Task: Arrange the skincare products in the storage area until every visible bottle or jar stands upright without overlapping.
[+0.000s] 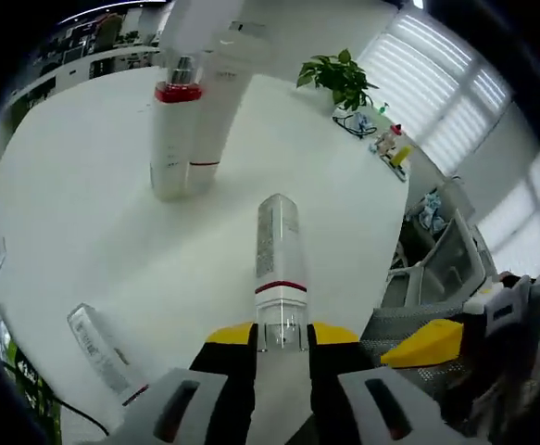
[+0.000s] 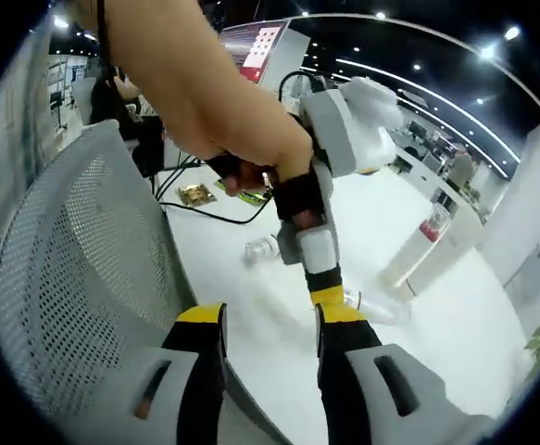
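The left gripper (image 1: 282, 336) has its yellow-tipped jaws closed on the clear cap end of a white tube with a red band (image 1: 278, 264). The tube projects straight ahead of the jaws over the white table (image 1: 84, 232). Gripping at the cap end leaves the far end free to be set down, so the current step is judged to be carrying this tube toward a standing position.

Further ahead of the jaws, slightly to their left, two tall white bottles (image 1: 188, 125) stand upright and appear to touch; the contact line is distorted by the lens. A further white tube (image 1: 103, 350) lies flat, near and to the left of the jaws, not yet stood up.

The right gripper (image 2: 270, 334) has its jaws parted with nothing between them. It sits beside a grey mesh chair back (image 2: 75, 278), held clear of the work.
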The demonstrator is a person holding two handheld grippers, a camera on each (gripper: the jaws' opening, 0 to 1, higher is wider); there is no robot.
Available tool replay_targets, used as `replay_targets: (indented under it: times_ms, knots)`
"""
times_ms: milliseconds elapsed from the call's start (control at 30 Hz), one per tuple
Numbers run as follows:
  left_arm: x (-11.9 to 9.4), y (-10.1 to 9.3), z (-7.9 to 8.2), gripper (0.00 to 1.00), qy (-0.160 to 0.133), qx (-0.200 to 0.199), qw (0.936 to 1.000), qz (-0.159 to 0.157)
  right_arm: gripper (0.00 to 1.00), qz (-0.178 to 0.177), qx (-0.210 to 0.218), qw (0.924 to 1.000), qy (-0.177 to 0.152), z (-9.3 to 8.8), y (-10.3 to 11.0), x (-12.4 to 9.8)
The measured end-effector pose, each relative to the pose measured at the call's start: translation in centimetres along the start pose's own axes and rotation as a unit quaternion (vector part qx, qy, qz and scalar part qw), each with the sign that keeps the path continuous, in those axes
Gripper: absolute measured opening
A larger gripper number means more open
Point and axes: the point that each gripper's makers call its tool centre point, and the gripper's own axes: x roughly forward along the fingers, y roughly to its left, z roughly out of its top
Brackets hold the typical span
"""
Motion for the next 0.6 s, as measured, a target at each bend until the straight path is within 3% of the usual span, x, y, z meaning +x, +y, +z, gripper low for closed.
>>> replay_targets:
  times_ms: [133, 200, 233, 333, 400, 433, 600]
  knots:
    - [-2.6, -0.9, -0.6, 0.2, -0.006, -0.024, 0.9991, -0.034, 0.38, -0.007, 0.0, 0.9999, -0.011, 0.4, -0.3, -0.2]
    - [-3.7, -2.2, -1.5, 0.2, 0.015, -0.052, 0.9963, -0.067, 0.41, -0.017, -0.004, 0.9997, -0.014, 0.5, -0.7, -0.2]
    - [-4.3, -1.8, -1.8, 0.2, 0.017, -0.051, 0.9969, -0.057, 0.42, -0.021, -0.007, 0.9997, -0.012, 0.5, -0.8, -0.2]
    - [-5.8, -2.3, -2.8, 0.2, 0.034, -0.075, 0.9937, -0.076, 0.42, -0.054, -0.068, 0.9962, 0.001, 0.3, -1.7, -0.5]
    - [-6.9, -3.0, -3.2, 0.2, 0.045, -0.101, 0.9889, -0.1, 0.44, -0.067, -0.094, 0.9933, -0.003, 0.7, -1.7, -0.7]
    - [-7.5, -3.7, -3.7, 0.2, 0.065, -0.125, 0.9829, -0.119, 0.47, -0.073, -0.116, 0.9906, -0.006, 1.0, -1.7, -0.8]
    - [-9.1, -6.0, -5.0, 0.2, 0.12, -0.126, 0.9724, -0.156, 0.52, -0.088, -0.155, 0.9839, -0.01, 1.3, -1.9, -1.0]
